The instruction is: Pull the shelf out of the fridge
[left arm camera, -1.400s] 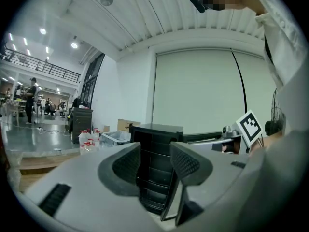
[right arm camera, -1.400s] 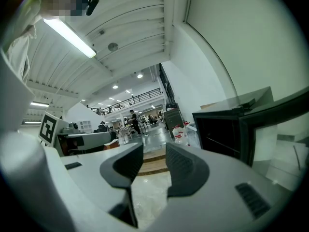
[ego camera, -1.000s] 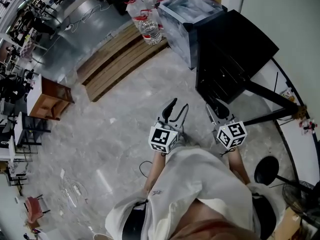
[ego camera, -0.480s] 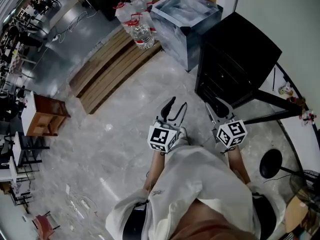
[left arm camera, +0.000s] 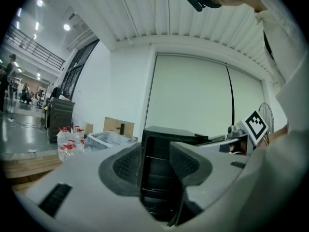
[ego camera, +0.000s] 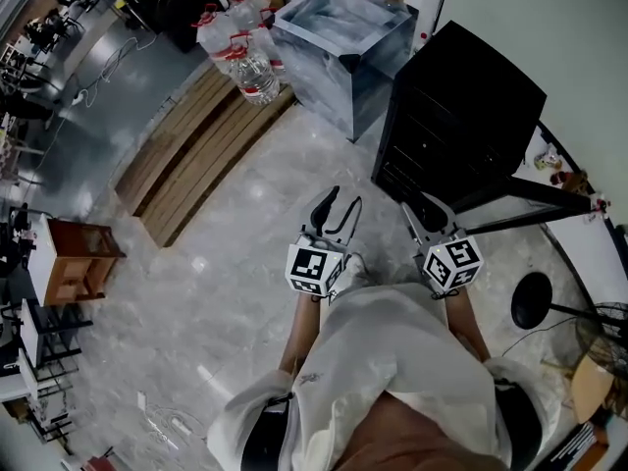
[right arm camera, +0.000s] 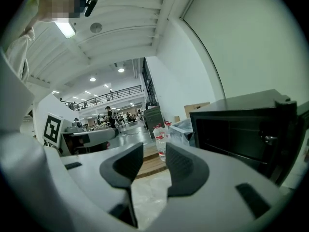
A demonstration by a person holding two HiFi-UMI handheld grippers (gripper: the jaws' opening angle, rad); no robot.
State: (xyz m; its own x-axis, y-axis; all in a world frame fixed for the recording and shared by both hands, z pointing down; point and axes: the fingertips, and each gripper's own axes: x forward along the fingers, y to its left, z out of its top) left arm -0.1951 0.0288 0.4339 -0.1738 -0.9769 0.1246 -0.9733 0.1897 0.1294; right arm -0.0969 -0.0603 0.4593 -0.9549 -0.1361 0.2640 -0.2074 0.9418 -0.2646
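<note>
Presently the task stands at the approach stage, and no part of the pull is done. The fridge (ego camera: 456, 96), a black cabinet, stands on the floor (ego camera: 226, 263) by the wall, ahead and to the right of the person, beside a clear-sided bin (ego camera: 339, 27).

The left tool (ego camera: 343, 202) has its jaws a little spread with nothing between them. The fridge front shows through the gap, clearly apart from the pads. The right tool (ego camera: 426, 209) also has its jaws slightly parted and empty, and the fridge lies off to its right, untouched.

No shelf projects from the fridge. Level lines across its dark front in the left gripper view may be shelves, but this is unconfirmed. Whether the door is open cannot be settled.

Outstanding, in my judgement: close the distance, clear the door if shut, pinch a shelf edge and draw it out.
</note>
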